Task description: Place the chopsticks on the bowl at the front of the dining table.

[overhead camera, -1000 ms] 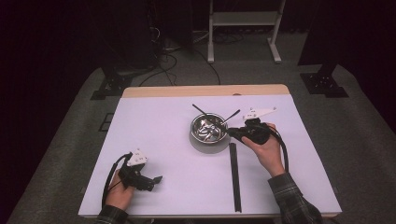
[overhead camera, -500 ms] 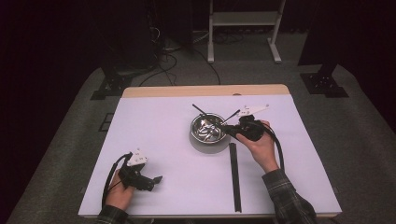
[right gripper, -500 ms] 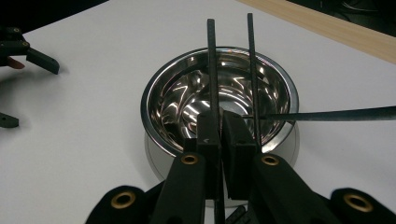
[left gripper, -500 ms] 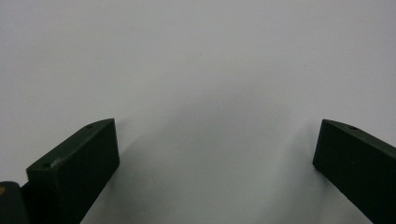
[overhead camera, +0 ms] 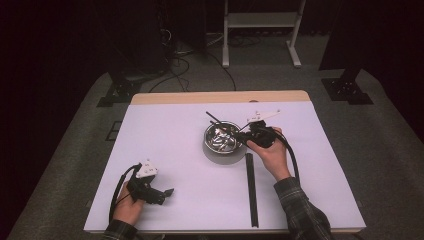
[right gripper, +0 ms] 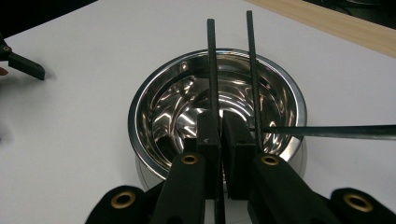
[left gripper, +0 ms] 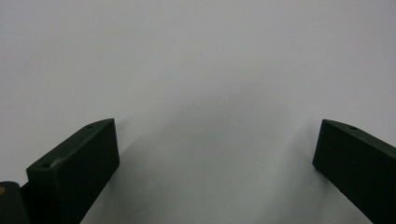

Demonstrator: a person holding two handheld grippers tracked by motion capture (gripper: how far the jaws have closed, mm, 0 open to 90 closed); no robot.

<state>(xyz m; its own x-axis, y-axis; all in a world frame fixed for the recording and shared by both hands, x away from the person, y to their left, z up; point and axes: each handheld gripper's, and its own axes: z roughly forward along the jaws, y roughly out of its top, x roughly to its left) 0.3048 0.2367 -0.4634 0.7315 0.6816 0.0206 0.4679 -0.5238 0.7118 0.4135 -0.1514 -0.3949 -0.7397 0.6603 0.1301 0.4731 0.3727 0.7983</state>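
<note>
A shiny steel bowl [overhead camera: 216, 148] [right gripper: 154, 98] stands mid-table. My right gripper [overhead camera: 241, 135] [right gripper: 220, 116] is at its near rim, shut on a thin black rod [right gripper: 211, 65] that runs across the bowl and past the far rim. A second black rod [right gripper: 252, 70] lies beside it over the bowl, and a third [right gripper: 336, 132] sticks out sideways over the rim. In the high view a rod end [overhead camera: 212, 117] pokes out behind the bowl. My left gripper [overhead camera: 167, 192] [left gripper: 215, 144] rests open on the white tabletop at the front left, nothing between its jaws.
A long flat black strip [overhead camera: 251, 190] lies on the white table cover [overhead camera: 175, 140], pointing from the bowl toward the front edge. A bare wooden edge [overhead camera: 220, 97] runs along the far side. Cables and stand legs are on the floor beyond.
My right gripper has moved left and slightly away, in to the bowl's rim, carrying the rod over the bowl. The left gripper has stayed put.
</note>
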